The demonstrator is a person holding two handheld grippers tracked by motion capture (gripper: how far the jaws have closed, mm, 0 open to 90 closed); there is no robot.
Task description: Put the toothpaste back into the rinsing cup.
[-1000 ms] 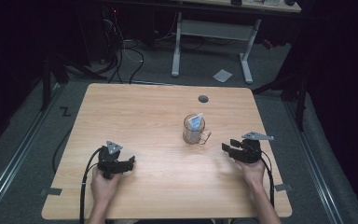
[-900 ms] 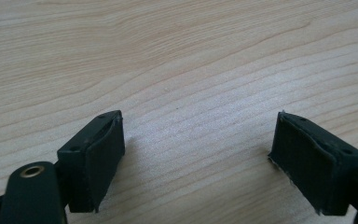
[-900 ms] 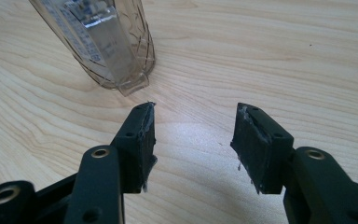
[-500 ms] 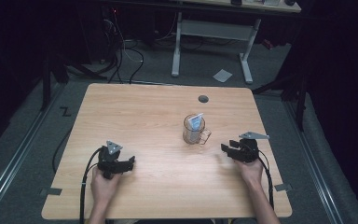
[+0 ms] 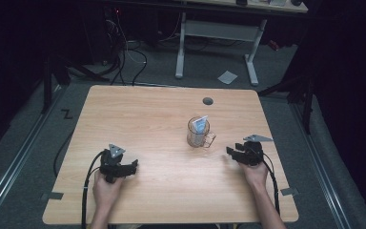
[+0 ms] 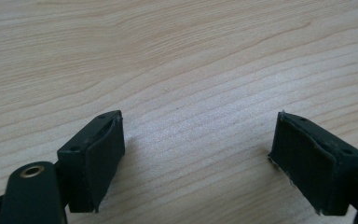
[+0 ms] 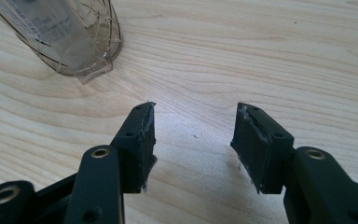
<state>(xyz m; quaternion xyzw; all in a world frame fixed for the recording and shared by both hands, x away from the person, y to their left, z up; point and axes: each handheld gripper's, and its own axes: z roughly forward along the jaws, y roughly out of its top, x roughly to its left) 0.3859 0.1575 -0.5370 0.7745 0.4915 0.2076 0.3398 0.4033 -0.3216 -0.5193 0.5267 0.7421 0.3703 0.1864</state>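
Observation:
A clear plastic measuring cup point(image 5: 198, 132) with a handle stands near the middle of the wooden table point(image 5: 147, 109), holding a pale blue and white packet. My right gripper point(image 5: 229, 151) rests to the right of the cup, jaws open and pointing left toward it; in the right gripper view point(image 7: 193, 135) the cup point(image 7: 63, 35) lies ahead at the upper left, apart from the fingertips, with bare wood between the jaws. My left gripper point(image 5: 132, 165) sits at the front left, open, well away from the cup. The left gripper view point(image 6: 198, 140) has only wood grain between the wide jaws.
A round grey cable hole point(image 5: 208, 101) sits in the table near its far edge. Behind the table stand a white desk frame point(image 5: 217, 33), tangled cables point(image 5: 124, 52) and a sheet of paper point(image 5: 227, 77) on the dark floor. Cables trail from both grippers over the near edge.
The right gripper has shifted slightly toward the near edge and a little left; its jaw gap looks the same. The left gripper and the cup have not moved.

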